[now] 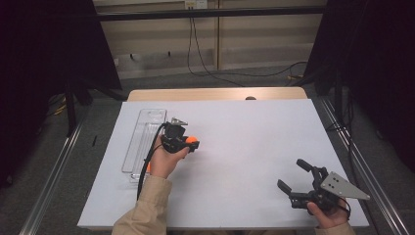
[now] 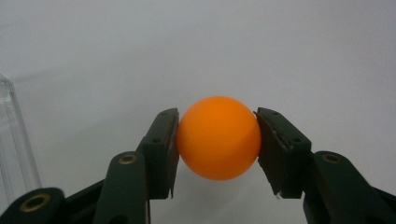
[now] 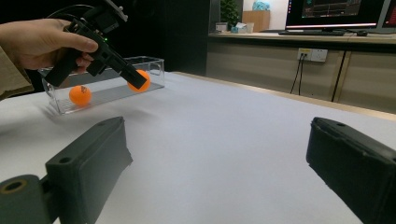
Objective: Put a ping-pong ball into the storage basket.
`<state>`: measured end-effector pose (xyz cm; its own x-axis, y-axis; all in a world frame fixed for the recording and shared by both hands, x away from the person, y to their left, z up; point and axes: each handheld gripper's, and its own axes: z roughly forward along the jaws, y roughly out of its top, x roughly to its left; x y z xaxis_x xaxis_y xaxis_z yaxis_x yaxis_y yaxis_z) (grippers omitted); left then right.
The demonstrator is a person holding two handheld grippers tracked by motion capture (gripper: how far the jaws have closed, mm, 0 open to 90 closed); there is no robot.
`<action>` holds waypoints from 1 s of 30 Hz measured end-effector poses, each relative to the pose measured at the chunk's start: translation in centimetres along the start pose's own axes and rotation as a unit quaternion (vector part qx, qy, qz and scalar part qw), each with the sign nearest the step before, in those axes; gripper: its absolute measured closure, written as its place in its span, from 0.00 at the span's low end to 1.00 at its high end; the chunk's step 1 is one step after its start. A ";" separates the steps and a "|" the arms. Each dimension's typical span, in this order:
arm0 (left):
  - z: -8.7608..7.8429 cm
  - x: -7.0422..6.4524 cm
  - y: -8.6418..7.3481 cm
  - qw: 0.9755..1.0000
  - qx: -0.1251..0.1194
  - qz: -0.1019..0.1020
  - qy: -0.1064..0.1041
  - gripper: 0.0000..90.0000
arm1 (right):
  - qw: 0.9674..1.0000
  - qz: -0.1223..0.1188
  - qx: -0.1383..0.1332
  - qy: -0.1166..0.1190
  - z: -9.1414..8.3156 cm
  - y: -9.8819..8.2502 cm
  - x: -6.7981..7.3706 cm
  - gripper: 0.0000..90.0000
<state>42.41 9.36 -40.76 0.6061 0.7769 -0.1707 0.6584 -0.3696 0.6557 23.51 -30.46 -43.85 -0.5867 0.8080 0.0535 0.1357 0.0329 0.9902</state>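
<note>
With my left gripper [image 2: 218,140] pinching the orange ball [image 2: 218,138] at centre frame, I should keep its fingers [image 2: 161,149] pressed evenly while carrying it over the clear tray [image 1: 142,139]; my right gripper [image 3: 219,163] idles, fingers spread.

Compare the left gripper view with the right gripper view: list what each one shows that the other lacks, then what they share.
Left gripper view alone: a close look at both black pads pressed against the sides of the orange ball, with the ball off the white surface.

Right gripper view alone: a second orange ball lying inside the clear box, the hand that holds the left gripper, the right gripper with its jaws wide apart and nothing between them, and a counter with monitors behind.

Both: the held ball, the clear box and the white table.
</note>
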 end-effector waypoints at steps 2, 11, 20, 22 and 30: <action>-0.1 0.1 -0.1 1.000 0.000 0.001 0.000 0.57 | 1.000 -0.001 -0.001 0.000 0.0 0.0 0.0 0.05; -0.7 0.3 -0.1 1.000 0.000 0.001 -0.004 0.57 | 1.000 0.000 0.000 -0.001 0.0 0.0 0.0 0.05; -1.4 0.9 -0.2 1.000 -0.010 -0.006 -0.001 0.57 | 1.000 -0.001 0.001 -0.001 0.0 0.0 0.0 0.05; -1.6 1.0 -0.2 1.000 -0.012 -0.007 -0.001 0.57 | 1.000 -0.002 0.001 -0.001 0.0 0.0 0.1 0.05; -1.9 1.5 -0.3 1.000 -0.013 -0.010 0.004 0.57 | 1.000 -0.001 0.000 -0.001 0.0 0.0 0.0 0.05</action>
<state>42.30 11.60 -39.85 0.5895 0.7877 -0.1789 0.6582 -0.3401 0.6717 23.46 -30.44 -43.85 -0.5845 0.8098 0.0515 0.1352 0.0346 0.9902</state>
